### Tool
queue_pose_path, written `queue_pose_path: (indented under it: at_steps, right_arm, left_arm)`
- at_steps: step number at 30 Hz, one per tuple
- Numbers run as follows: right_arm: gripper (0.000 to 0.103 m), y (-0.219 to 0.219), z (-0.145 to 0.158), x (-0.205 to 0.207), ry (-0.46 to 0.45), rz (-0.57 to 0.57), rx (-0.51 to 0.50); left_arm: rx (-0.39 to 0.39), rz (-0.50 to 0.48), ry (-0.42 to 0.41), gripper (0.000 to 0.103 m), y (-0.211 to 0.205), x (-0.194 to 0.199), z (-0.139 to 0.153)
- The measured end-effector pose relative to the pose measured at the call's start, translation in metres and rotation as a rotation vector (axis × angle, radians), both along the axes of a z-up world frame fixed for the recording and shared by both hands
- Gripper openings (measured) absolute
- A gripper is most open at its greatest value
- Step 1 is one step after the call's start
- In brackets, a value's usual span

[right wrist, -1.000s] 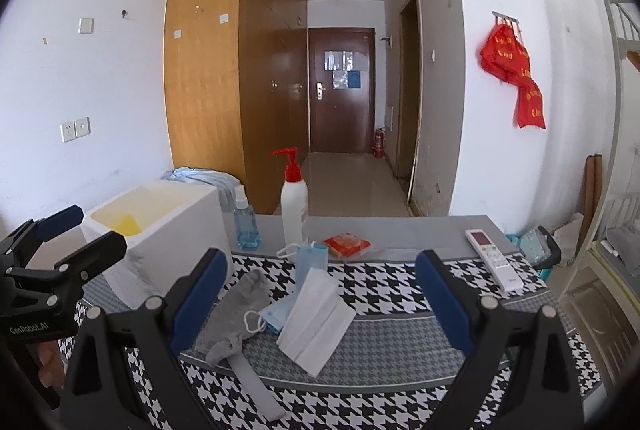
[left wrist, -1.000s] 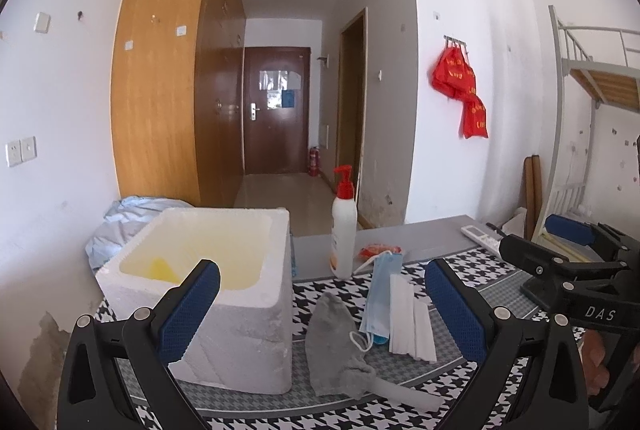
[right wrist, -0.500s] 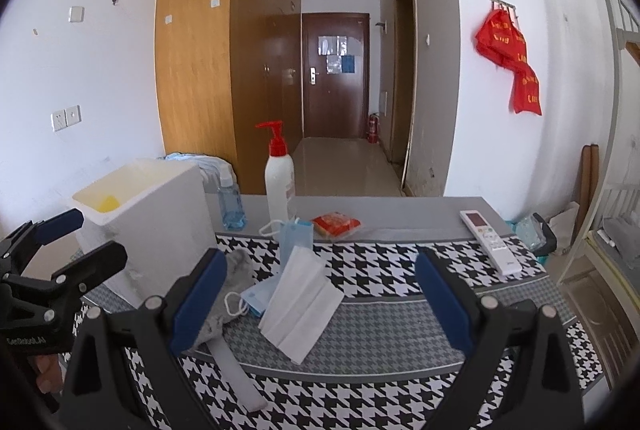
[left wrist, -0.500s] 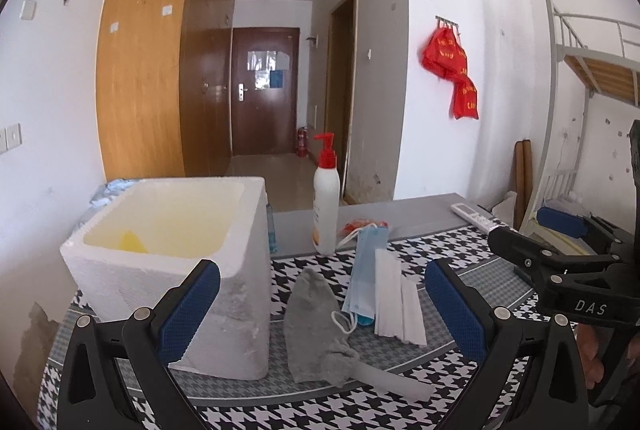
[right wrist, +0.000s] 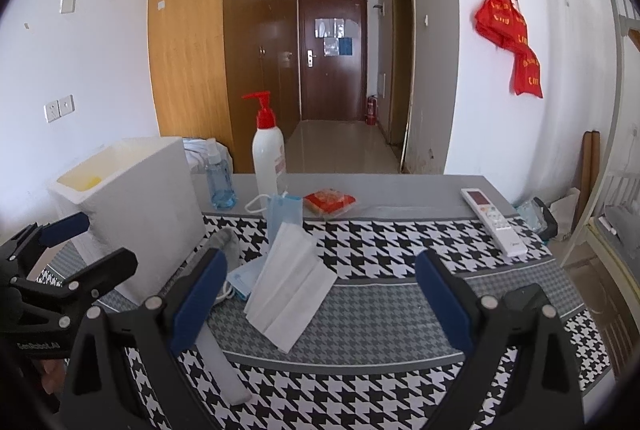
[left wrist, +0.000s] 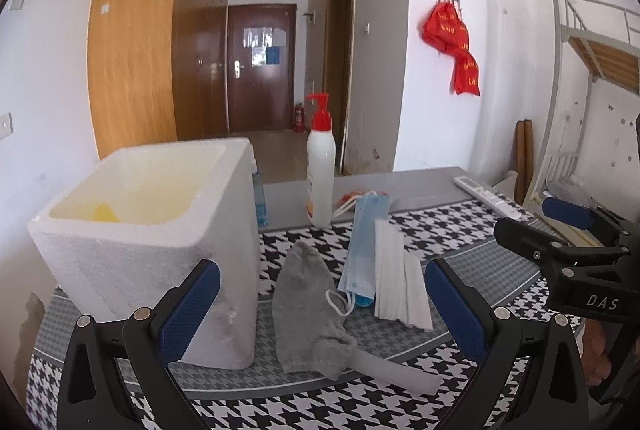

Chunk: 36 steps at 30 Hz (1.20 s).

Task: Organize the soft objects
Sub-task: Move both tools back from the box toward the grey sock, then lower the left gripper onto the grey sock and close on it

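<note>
A grey sock [left wrist: 308,306] lies on the houndstooth cloth beside a white foam box [left wrist: 160,234], partly hidden in the right wrist view [right wrist: 226,244]. A blue face mask [left wrist: 362,242] and a white face mask [left wrist: 396,278] lie just right of the sock; they also show in the right wrist view, blue mask [right wrist: 284,214] and white mask [right wrist: 290,290]. My left gripper [left wrist: 320,310] is open and empty, hovering near the sock. My right gripper [right wrist: 318,306] is open and empty above the white mask.
A white pump bottle [left wrist: 320,166] with red top, a small blue spray bottle [right wrist: 219,178] and a red packet [right wrist: 328,200] stand behind the masks. A white remote [right wrist: 494,220] lies at the right. A yellow item [left wrist: 105,213] sits inside the box.
Both grippers have moved forward and lower toward the table, so the box, sock and masks look closer. Both stay open.
</note>
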State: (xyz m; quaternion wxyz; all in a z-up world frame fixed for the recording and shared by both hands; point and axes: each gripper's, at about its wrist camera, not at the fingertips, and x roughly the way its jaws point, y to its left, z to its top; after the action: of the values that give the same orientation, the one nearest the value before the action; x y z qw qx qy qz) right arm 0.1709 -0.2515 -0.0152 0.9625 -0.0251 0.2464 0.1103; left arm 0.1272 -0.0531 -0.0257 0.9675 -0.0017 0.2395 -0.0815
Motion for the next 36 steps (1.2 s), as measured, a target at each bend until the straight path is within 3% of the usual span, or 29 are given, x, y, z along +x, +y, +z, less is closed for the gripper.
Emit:
queue_pose_path:
  at_steps: [8, 36]
  right_arm:
    - [0.097, -0.001, -0.008, 0.004, 0.024, 0.008, 0.000]
    - [0.097, 0.003, -0.041, 0.029, 0.136, 0.042, -0.026]
  left_arm:
    - [0.043, 0.021, 0.024, 0.102, -0.007, 0.006, -0.013]
    - [0.087, 0.109, 0.150, 0.102, -0.015, 0.030, -0.045]
